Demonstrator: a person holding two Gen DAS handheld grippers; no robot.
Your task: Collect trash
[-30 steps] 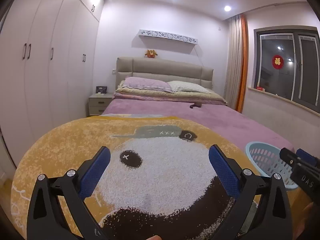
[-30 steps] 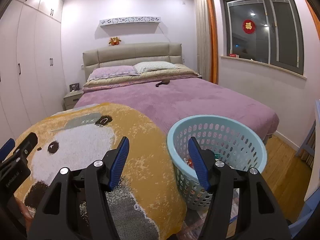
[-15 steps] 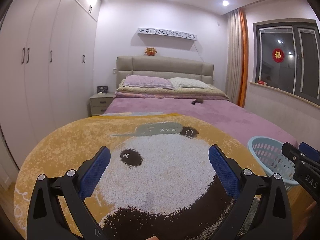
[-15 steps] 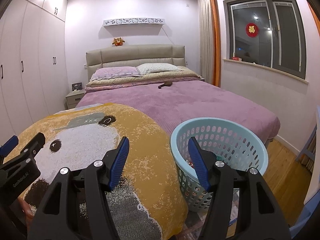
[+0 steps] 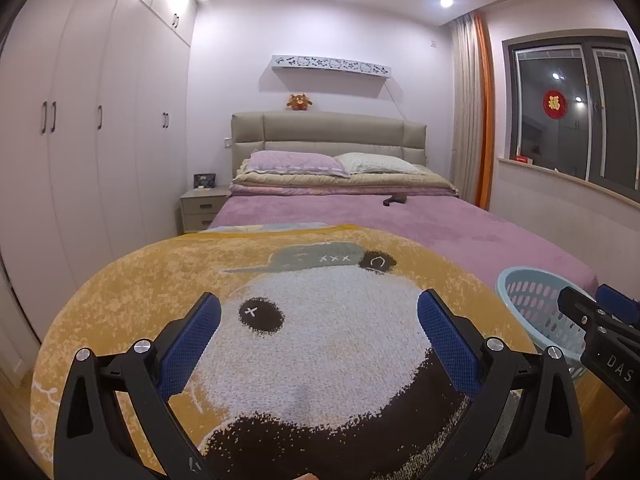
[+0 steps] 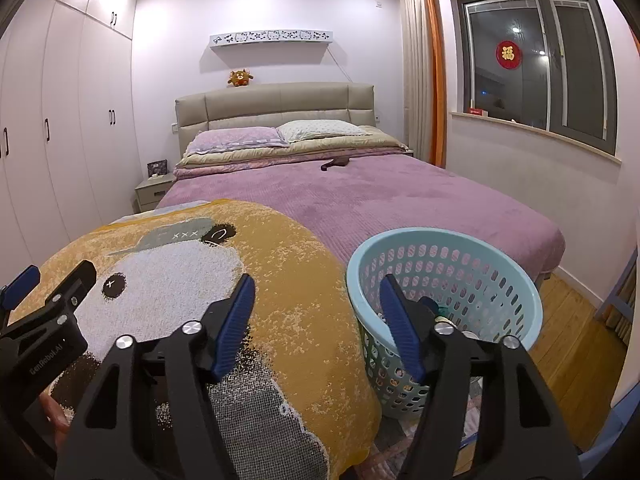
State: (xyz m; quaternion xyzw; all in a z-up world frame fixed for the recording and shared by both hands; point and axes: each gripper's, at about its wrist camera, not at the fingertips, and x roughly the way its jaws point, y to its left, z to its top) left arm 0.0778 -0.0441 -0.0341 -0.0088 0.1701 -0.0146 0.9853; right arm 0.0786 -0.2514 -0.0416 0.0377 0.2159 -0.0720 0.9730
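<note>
1. The left black two-finger gripper with blue ribbed pads [image 5: 319, 330] has its jaws spread wide apart, holding nothing and touching nothing; it hangs over the yellow fleece blanket with a panda face [image 5: 312, 332], which fills the gap between its fingers.
2. The right black two-finger gripper with blue ribbed pads [image 6: 318, 322] also stands open, at a narrower spread than the left, and empty. Its left finger is over the blanket's right edge, and its right finger [image 6: 400, 326] overlaps the near rim of the basket in the picture; whether it touches the rim cannot be told.
3. The light blue round perforated plastic basket [image 6: 480, 252] stands on the wooden floor [image 6: 568, 344], just right of and ahead of the right gripper, beside the blanket's edge. A few small items lie in its bottom, mostly hidden behind the finger and too small to identify.
4. From the left gripper, the basket is well off to the right, beyond the right gripper's tips.
5. A small dark object [image 6: 335, 163] lies far ahead of both grippers on the purple bedspread [image 6: 400, 200], near the pillows; what it is cannot be told.
6. Writing: "GenRobot.AI" on the left gripper's body in the right view, "DAS" on the right gripper's body in the left view, and a red round sticker with a gold Chinese character on the window [image 6: 509, 54].
</note>
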